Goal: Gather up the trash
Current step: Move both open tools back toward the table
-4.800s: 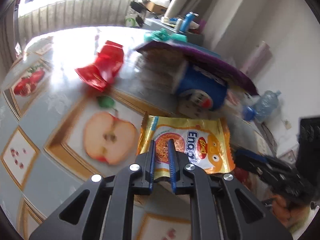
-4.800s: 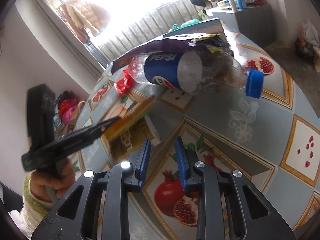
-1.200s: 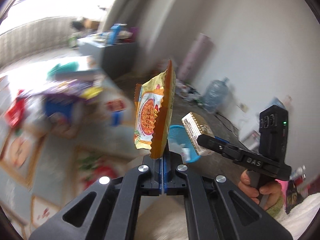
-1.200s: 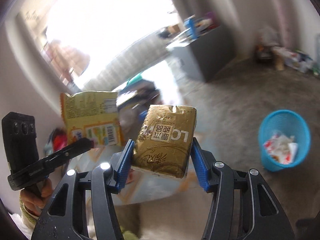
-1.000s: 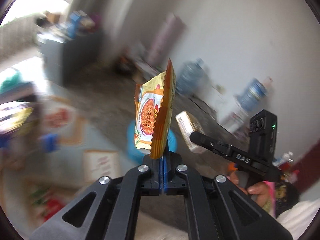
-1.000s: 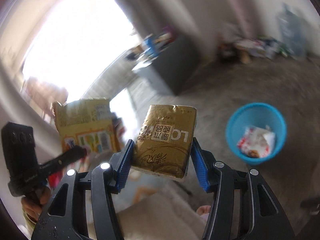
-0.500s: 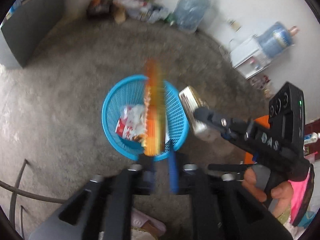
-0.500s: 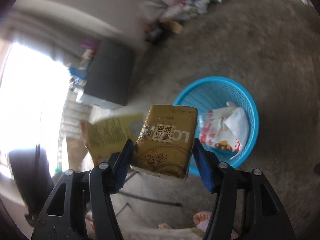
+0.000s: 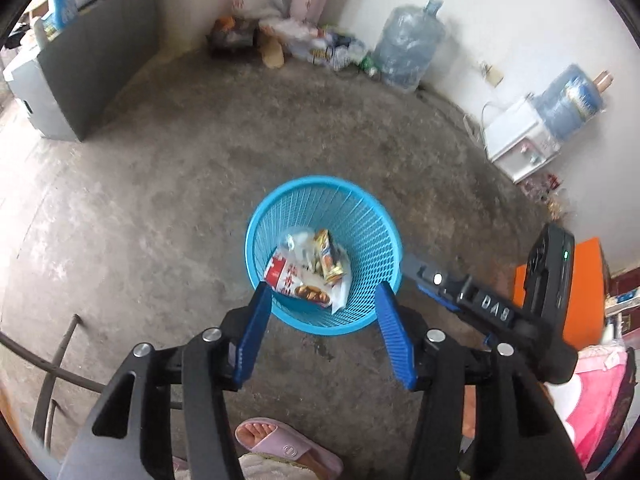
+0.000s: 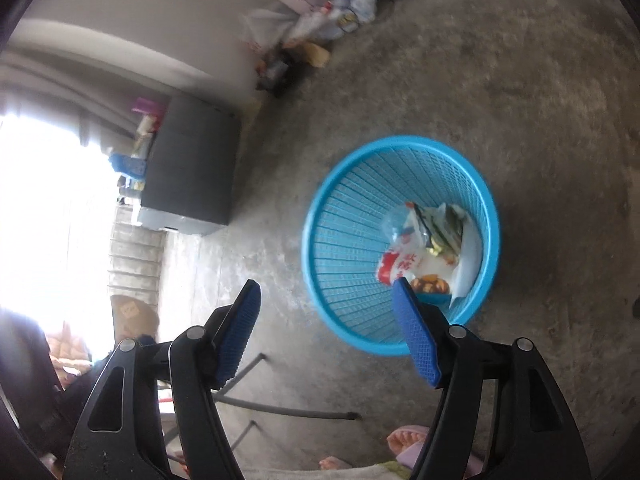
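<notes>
Both grippers are hanging empty over the bin, the drop done.

The left gripper [image 9: 320, 336] has just been opening, its jaws spread with nothing between them; the right gripper [image 10: 326, 332] is standing wide and empty too. Beyond them, mid-frame, the blue basket [image 9: 256, 240] is sitting on the concrete floor [image 9: 160, 184], a yellow wrapper [image 9: 329, 256] lying inside on a white bag [image 9: 296, 280]. Next, I'd judge, both are heading back for more trash.
</notes>
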